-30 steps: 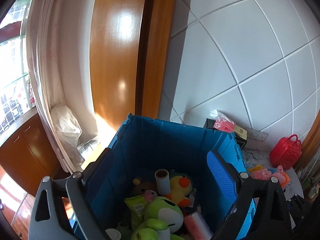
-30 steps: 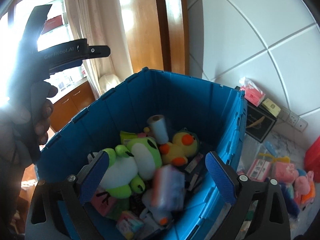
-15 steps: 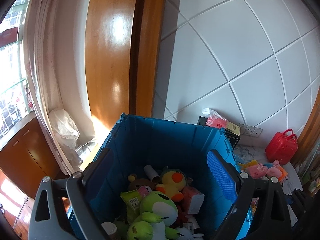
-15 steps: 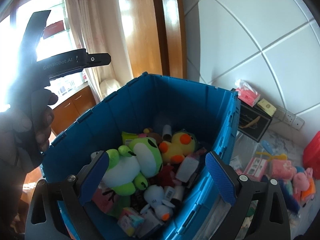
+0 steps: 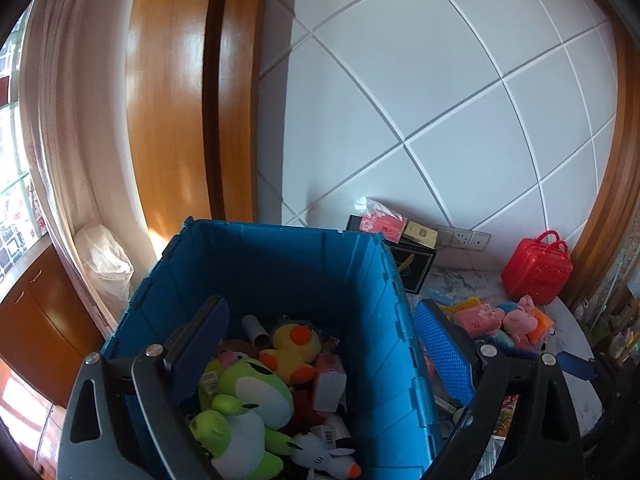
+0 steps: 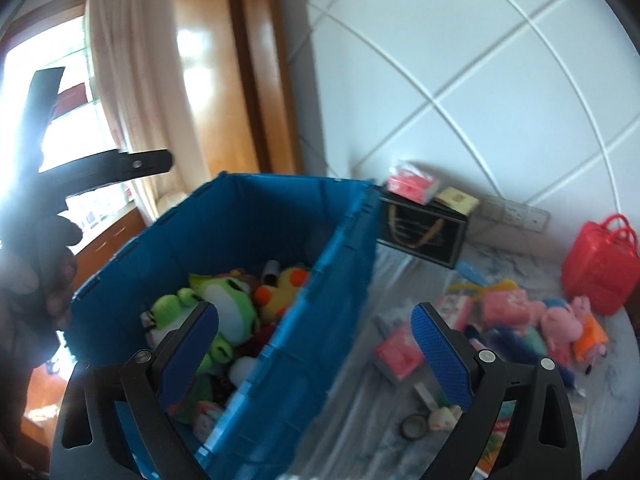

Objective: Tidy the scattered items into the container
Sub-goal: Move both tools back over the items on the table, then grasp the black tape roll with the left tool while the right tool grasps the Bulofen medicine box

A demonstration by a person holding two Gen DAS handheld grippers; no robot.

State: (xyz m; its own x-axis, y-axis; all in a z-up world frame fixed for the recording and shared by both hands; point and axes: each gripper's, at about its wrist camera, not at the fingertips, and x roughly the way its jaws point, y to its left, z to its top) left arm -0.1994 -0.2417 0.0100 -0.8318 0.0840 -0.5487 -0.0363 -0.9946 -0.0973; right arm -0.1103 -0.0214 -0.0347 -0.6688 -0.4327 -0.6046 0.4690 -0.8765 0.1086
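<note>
My left gripper point(image 5: 322, 344) stands wide apart with nothing between its pads, straddling the right wall of the blue container point(image 5: 276, 264): one finger hangs over the toys inside, the other outside the wall. My right gripper point(image 6: 316, 344) is equally spread and empty, also astride that wall.

A second ago both views looked squarely down into the container, and a pink pack showed blurred between my right fingers; now that pack lies settled inside the container point(image 5: 329, 380), beside the yellow duck point(image 5: 294, 346) and the green frog point(image 5: 256, 392). Both views have since swung rightward, away from the container's interior toward the table point(image 6: 520, 264). I take that to mean one drop is finished and I am heading for the next item.

The remaining scatter lies to the right of the container: a pink packet point(image 6: 398, 354) closest to its wall, a pink pig plush point(image 6: 568, 326) farther right, near the red case point(image 6: 600, 268), and a small dark ring point(image 6: 414, 426) low down, just right of the wall. The pink packet sits just ahead of my right gripper's outer finger, apart from it. It looks like the easiest next pick.
</note>
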